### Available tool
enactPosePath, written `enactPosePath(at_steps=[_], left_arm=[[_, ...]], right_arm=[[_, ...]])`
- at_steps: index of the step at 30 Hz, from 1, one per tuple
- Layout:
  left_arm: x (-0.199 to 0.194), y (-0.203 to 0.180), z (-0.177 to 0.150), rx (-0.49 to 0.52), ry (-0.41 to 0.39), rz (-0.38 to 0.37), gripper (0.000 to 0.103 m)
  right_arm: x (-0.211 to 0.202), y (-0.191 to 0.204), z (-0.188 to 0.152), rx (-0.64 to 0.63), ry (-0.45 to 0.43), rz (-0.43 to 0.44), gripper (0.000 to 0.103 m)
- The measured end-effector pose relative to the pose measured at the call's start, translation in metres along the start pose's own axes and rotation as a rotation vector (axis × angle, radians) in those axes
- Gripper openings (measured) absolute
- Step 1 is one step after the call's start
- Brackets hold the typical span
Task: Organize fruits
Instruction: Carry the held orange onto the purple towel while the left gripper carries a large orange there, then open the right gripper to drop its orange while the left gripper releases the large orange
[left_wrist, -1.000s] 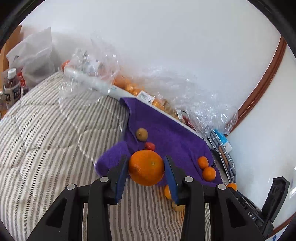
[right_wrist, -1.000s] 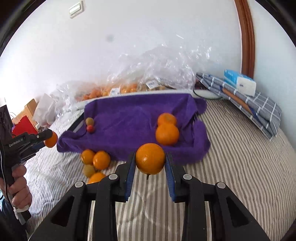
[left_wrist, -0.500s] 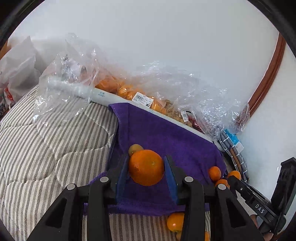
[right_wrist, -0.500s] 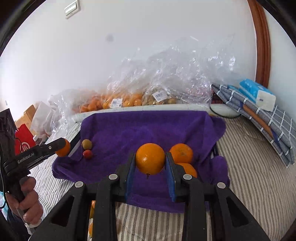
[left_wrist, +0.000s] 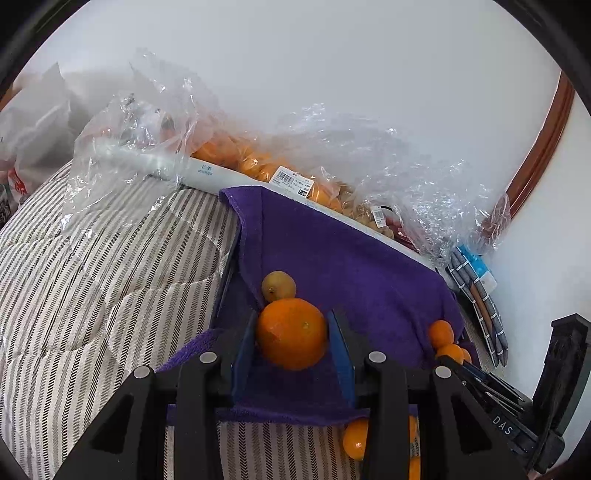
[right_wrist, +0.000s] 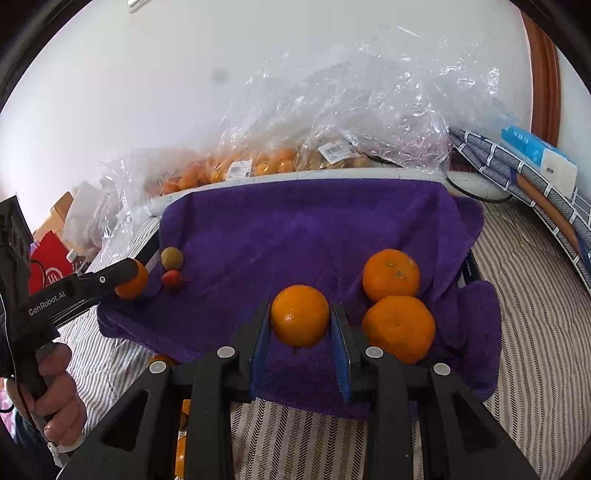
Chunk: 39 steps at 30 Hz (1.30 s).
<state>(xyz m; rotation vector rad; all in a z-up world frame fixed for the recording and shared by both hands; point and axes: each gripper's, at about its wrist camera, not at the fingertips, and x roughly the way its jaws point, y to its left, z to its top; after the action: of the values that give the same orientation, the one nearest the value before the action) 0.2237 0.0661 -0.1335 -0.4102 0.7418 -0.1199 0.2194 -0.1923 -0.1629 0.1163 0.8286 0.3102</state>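
Note:
My left gripper (left_wrist: 291, 334) is shut on an orange (left_wrist: 291, 332) and holds it over the left end of the purple towel (left_wrist: 351, 258), just in front of a small yellow-green fruit (left_wrist: 279, 285). My right gripper (right_wrist: 300, 317) is shut on another orange (right_wrist: 300, 314) over the towel's front part (right_wrist: 295, 229), left of two oranges (right_wrist: 391, 275) (right_wrist: 399, 328) lying on the towel. A small red fruit (right_wrist: 172, 279) lies beside the yellow-green one (right_wrist: 172, 258). The left gripper with its orange also shows in the right wrist view (right_wrist: 129, 278).
Clear plastic bags of oranges (left_wrist: 236, 155) and other fruit line the wall behind the towel. Loose oranges (left_wrist: 356, 437) lie on the striped bedding (left_wrist: 92, 277) in front of the towel. A checked cloth (right_wrist: 535, 192) and a blue tissue pack (right_wrist: 535, 151) lie at the right.
Both grippers have moved forward with their oranges, from over the bedding to over the purple towel. The left one now sits close to the yellow-green fruit.

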Motion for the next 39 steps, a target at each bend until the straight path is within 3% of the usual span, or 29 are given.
enactPosePath(at_steps=[13, 23, 29, 31, 34, 39], left_arm=[[0.006, -0.007, -0.004, 0.051, 0.013, 0.054, 0.037], [0.011, -0.012, -0.006, 0.081, 0.032, 0.028, 0.037], [0.010, -0.015, -0.008, 0.100, 0.016, 0.032, 0.038], [0.007, -0.015, -0.007, 0.099, 0.002, 0.021, 0.042], [0.001, -0.015, -0.006, 0.105, -0.032, 0.026, 0.049], [-0.006, -0.015, -0.005, 0.112, -0.070, 0.045, 0.049]], right_arm=[[0.010, 0.003, -0.005, 0.009, 0.033, 0.017, 0.031], [0.006, -0.002, -0.005, 0.016, 0.022, 0.007, 0.032], [-0.005, -0.001, -0.005, 0.003, -0.028, 0.005, 0.048], [-0.009, 0.001, -0.005, -0.005, -0.042, 0.003, 0.054], [-0.015, 0.003, -0.006, -0.009, -0.075, -0.004, 0.055], [-0.025, 0.002, -0.009, -0.012, -0.115, -0.015, 0.055]])
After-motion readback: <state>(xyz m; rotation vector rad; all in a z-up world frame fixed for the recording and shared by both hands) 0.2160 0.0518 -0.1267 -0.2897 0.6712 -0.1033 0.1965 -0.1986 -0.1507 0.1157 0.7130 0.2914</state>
